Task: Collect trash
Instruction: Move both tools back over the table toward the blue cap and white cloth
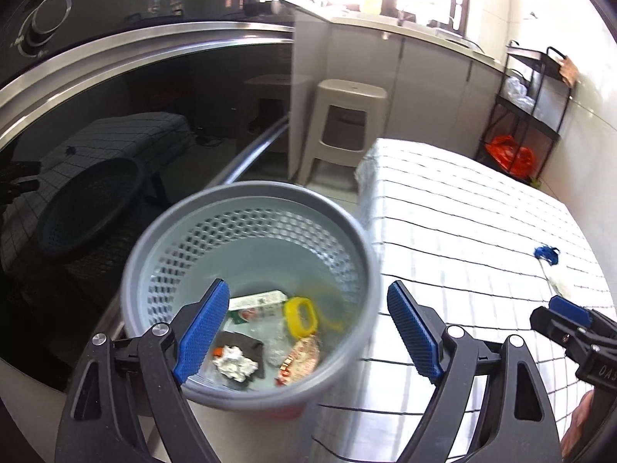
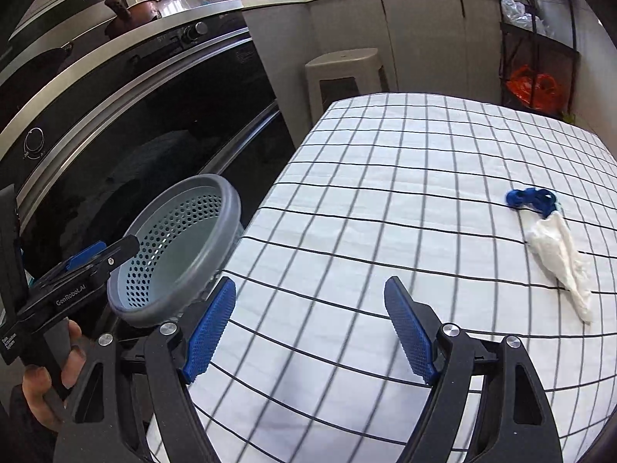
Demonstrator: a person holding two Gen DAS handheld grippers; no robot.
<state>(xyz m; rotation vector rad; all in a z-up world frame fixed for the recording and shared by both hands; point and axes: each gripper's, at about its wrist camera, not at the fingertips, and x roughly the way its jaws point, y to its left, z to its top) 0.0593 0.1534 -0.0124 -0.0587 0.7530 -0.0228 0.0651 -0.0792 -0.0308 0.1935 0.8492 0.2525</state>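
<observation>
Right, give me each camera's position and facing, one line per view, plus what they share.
Left wrist: on the left gripper, looking down into the grey bin of trash; its open fingers show.
Right wrist: on the right gripper, facing the checked tablecloth and white tissue; a hand shows.
Shared: bin, tablecloth, stool.

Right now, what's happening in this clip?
A person is clearing trash off a checked tablecloth using two handheld grippers. The left gripper is open and empty above the grey perforated bin, which already holds wrappers, crumpled paper and a yellow piece. The right gripper is open and empty over the table. A blue scrap and white tissue remain to collect.
</observation>
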